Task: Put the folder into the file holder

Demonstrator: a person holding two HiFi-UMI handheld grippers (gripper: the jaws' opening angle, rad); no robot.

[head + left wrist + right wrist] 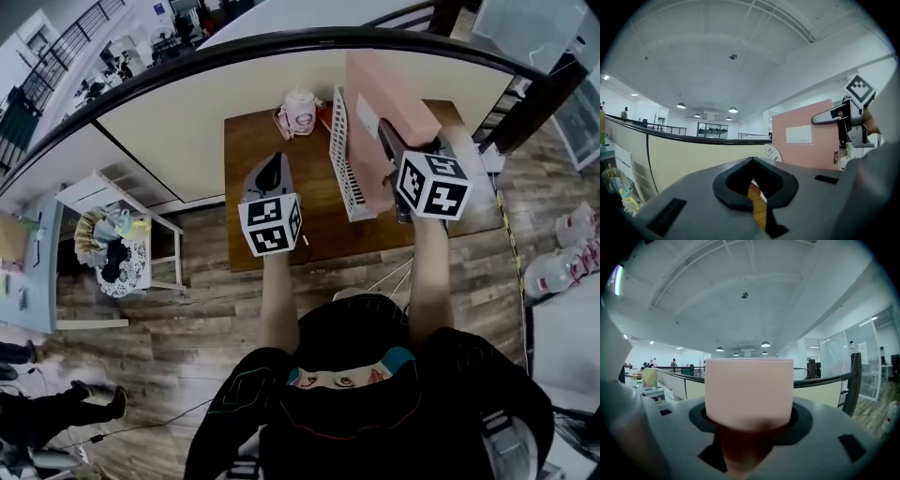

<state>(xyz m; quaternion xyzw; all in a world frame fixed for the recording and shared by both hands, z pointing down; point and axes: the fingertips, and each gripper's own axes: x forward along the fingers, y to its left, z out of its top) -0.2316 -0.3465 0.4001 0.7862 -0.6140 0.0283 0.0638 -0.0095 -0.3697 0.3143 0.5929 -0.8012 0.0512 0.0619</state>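
A pink folder (pixel 386 98) stands upright on edge, with my right gripper (pixel 390 142) shut on its near side. It rises just right of the slatted wall of the white file holder (pixel 343 161); whether its lower edge is inside the holder is hidden. In the right gripper view the folder (pixel 749 390) fills the space between the jaws. My left gripper (pixel 268 174) hovers shut and empty over the wooden table (pixel 251 141), left of the holder. In the left gripper view its jaws (pixel 753 182) show only a thin slit, with the folder (pixel 801 140) off to the right.
A pink and white cup (pixel 300 111) stands at the table's far edge, left of the holder. A black railing (pixel 281 41) curves behind the table. A white rack with cloths (pixel 117 239) stands on the floor to the left.
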